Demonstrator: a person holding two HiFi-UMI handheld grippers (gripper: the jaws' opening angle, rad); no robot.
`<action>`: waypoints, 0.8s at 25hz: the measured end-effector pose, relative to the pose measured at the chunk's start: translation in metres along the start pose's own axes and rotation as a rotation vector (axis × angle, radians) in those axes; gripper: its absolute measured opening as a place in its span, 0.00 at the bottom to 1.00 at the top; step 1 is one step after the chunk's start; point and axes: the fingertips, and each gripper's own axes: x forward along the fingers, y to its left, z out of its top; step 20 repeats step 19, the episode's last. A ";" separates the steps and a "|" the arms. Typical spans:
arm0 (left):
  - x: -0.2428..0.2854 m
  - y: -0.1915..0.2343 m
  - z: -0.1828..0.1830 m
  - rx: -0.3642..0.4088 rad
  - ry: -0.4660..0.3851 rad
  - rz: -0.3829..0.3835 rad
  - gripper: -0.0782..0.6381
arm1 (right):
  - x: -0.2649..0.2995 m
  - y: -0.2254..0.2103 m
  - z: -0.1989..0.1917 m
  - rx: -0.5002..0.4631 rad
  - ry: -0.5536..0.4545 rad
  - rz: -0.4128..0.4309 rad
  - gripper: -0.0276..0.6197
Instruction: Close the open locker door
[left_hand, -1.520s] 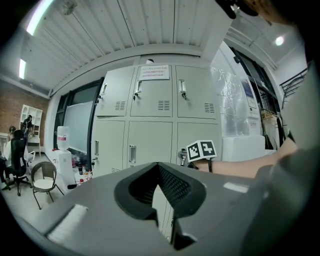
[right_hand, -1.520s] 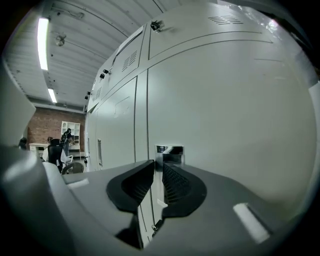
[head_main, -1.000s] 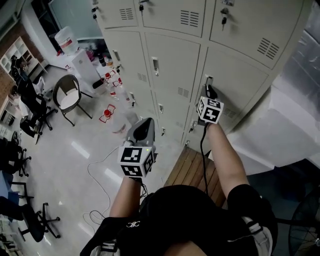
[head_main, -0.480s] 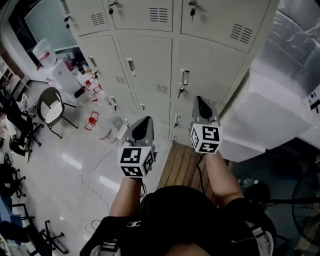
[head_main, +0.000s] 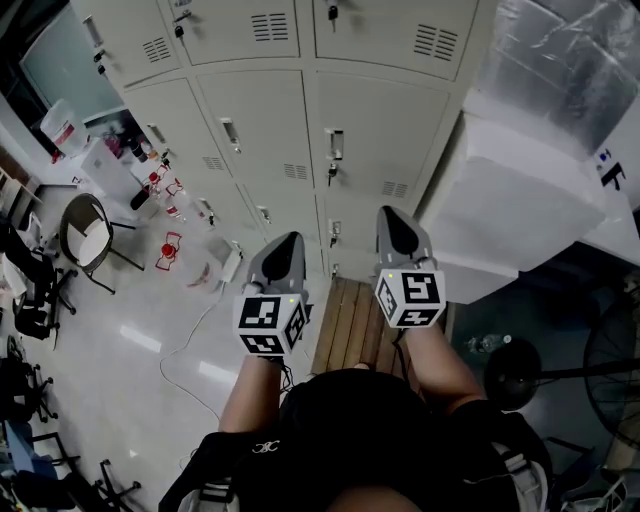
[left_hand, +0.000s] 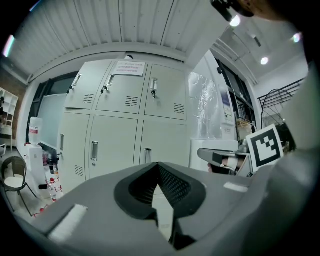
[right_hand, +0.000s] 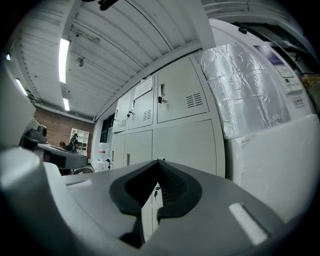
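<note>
The beige lockers fill the top of the head view, and all their doors lie flush and closed. The middle-row door (head_main: 390, 130) with its latch handle (head_main: 335, 145) stands just beyond my right gripper (head_main: 393, 215), which is shut on nothing and clear of the door. My left gripper (head_main: 285, 242) hangs beside it at about the same height, also shut and empty. In the left gripper view the left gripper (left_hand: 159, 165) points at the locker bank (left_hand: 125, 130). The right gripper (right_hand: 159, 161) in its own view faces the closed doors (right_hand: 180, 145).
A large white wrapped block (head_main: 520, 190) with silver foil (head_main: 570, 60) above it stands right of the lockers. A wooden slatted board (head_main: 350, 325) lies on the floor below the grippers. A chair (head_main: 85, 225), bottles (head_main: 165, 250) and a floor cable (head_main: 190, 350) are at left, a fan (head_main: 610, 370) at right.
My right gripper has drawn back from the locker's latch handle and lowered next to the left gripper. The head view has shifted, so the lockers sit further off. The left gripper stayed put.
</note>
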 end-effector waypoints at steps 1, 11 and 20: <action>-0.001 -0.001 0.000 0.000 -0.001 -0.002 0.11 | -0.001 0.000 0.000 0.001 -0.003 -0.001 0.06; -0.011 -0.009 0.003 0.006 -0.007 -0.003 0.11 | -0.009 0.008 0.004 0.002 -0.011 0.023 0.06; -0.017 -0.012 0.005 0.012 -0.013 0.002 0.11 | -0.011 0.013 0.006 -0.002 -0.022 0.041 0.06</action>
